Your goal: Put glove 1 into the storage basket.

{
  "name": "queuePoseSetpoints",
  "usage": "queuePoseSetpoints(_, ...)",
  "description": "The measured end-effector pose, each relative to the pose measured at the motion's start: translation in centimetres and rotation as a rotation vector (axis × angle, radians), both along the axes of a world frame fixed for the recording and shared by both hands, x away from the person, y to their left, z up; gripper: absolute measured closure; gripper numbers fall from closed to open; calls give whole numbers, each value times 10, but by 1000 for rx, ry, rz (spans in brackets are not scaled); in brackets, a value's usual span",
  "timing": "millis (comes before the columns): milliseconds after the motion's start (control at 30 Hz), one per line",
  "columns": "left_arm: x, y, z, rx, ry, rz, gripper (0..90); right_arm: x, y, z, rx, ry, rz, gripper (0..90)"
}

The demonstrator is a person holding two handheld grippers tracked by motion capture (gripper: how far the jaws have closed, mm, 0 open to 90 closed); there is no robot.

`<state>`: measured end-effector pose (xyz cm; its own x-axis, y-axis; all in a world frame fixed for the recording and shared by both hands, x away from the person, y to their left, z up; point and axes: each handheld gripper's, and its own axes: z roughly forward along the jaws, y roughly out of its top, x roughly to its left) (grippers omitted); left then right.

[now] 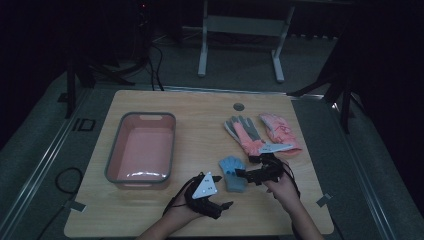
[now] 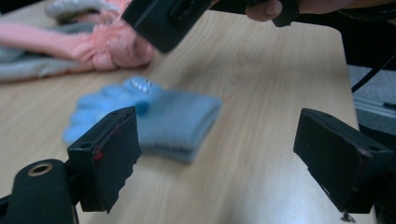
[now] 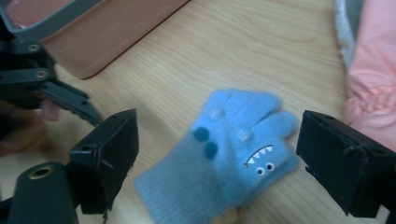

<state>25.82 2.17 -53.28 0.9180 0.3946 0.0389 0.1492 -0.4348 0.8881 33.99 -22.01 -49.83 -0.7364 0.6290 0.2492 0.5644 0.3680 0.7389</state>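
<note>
The blue glove lies flat on the table, free for pickup. Both the left gripper and right gripper stand apart, holding nothing.

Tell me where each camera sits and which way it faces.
High view: above the table, looking forward and down; both forearms, left gripper and right gripper show.
Left gripper view: rides its gripper, facing the blue glove; open fingers show.
Right gripper view: rides its gripper, looking down on the glove.
All share the blue glove.
</note>
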Motion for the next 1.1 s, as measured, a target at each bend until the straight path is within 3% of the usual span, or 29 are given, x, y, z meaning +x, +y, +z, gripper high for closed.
queuePoseSetpoints(67, 4, -10, 0, 63, -47, -34, 151, 3, 2, -1, 18, 22, 9, 123)
queuePoseSetpoints(133, 6, -18, -2, 110, -79, -68, 189, 6, 5, -4, 2, 29, 3, 144)
queuePoseSetpoints(233, 14, -30, -5, 161, -78, -93, 220, 13, 10, -10, -28, 44, 11, 235)
queuePoseSetpoints(333, 23, -35, -7, 195, -81, -100, 247, 22, 17, -19, -76, 53, -30, 311)
queuePoseSetpoints(467, 30, -37, -11, 221, -84, -104, 318, 30, 21, -28, -120, 46, -65, 329)
queuePoseSetpoints(500, 32, -37, -13, 245, -83, -114, 318, 31, 22, -31, -129, 52, -70, 329)
queuePoseSetpoints(533, 32, -39, -15, 275, -100, -121, 368, 32, 26, -38, -173, 41, -80, 328)
queuePoseSetpoints(600, 32, -41, -17, 301, -109, -133, 395, 31, 30, -44, -201, 35, -73, 323)
queuePoseSetpoints(667, 30, -42, -21, 348, -131, -136, 406, 30, 31, -46, -198, 42, -72, 322)
queuePoseSetpoints(867, 30, -43, -25, 331, -118, -93, 437, 27, 32, -49, -202, 18, -69, 336)
queuePoseSetpoints(900, 31, -43, -24, 343, -130, -84, 489, 26, 32, -48, -203, 18, -62, 393)
queuePoseSetpoints(1000, 33, -43, -25, 339, -121, -77, 524, 26, 32, -48, -200, 18, -56, 447)
queuePoseSetpoints(1033, 34, -43, -24, 345, -126, -71, 581, 25, 32, -48, -187, 33, -46, 505)
queuePoseSetpoints(1100, 35, -43, -24, 354, -118, -74, 597, 25, 32, -48, -188, 32, -40, 539)
